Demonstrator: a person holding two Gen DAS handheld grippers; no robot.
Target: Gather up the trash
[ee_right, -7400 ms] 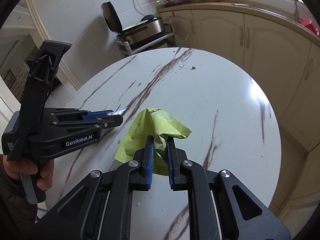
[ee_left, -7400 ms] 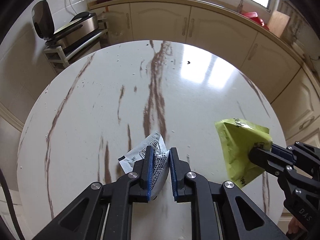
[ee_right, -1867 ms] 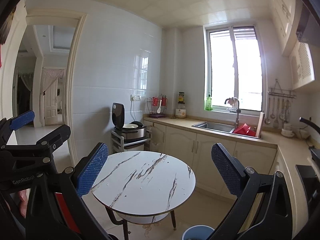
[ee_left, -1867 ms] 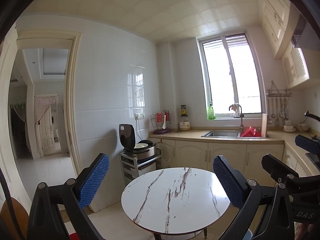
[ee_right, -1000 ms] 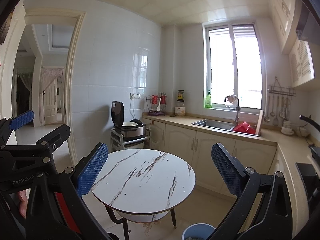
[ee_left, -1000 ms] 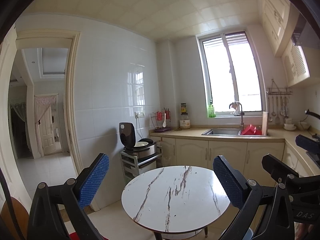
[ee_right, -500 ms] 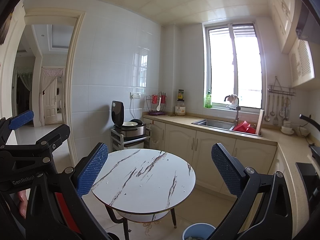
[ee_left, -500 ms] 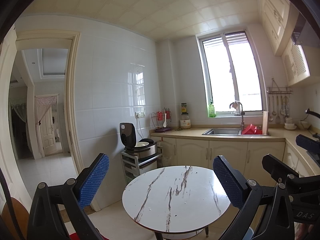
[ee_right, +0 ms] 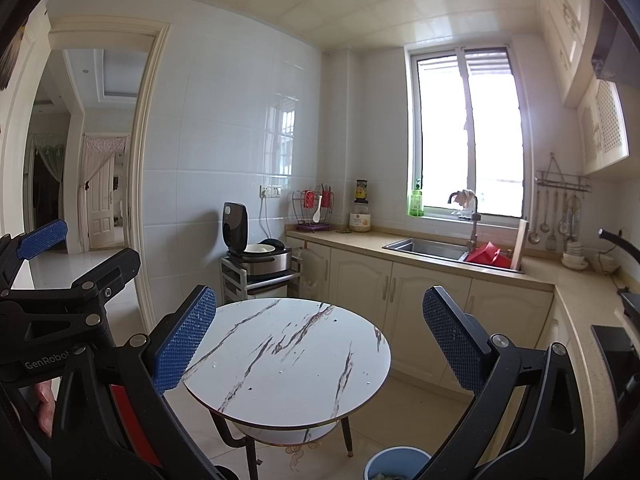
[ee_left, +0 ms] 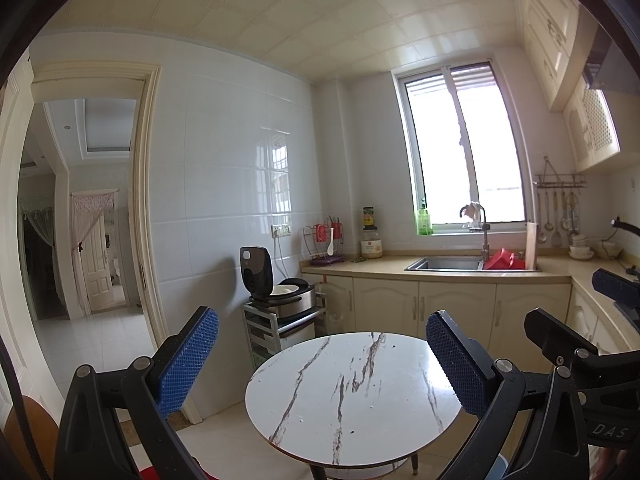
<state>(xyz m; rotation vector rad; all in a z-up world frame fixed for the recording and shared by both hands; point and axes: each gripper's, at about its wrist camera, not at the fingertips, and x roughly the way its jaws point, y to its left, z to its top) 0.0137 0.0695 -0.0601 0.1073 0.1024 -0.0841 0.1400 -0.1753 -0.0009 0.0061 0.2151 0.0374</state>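
Both pairs of fingers are spread wide with nothing between them: my left gripper and my right gripper are held up level, well back from the round marble-patterned table. Its white top with brown veins carries only a few dark specks and small crumbs. Down by the floor, just beside the table's near-right leg, stands the blue trash bin; pale scraps of trash show inside it, though too small to tell what they are. From the right wrist view my left gripper's body shows at the left edge, with part of my hand under it.

Behind the table a rice cooker sits with its lid up on a small metal rack against the white tiled wall. Cream cabinets run along the back under a counter with a steel sink, a red basin and a window above. Open tiled floor lies around the table's rim on every side I can see, and a doorway opens to the left.
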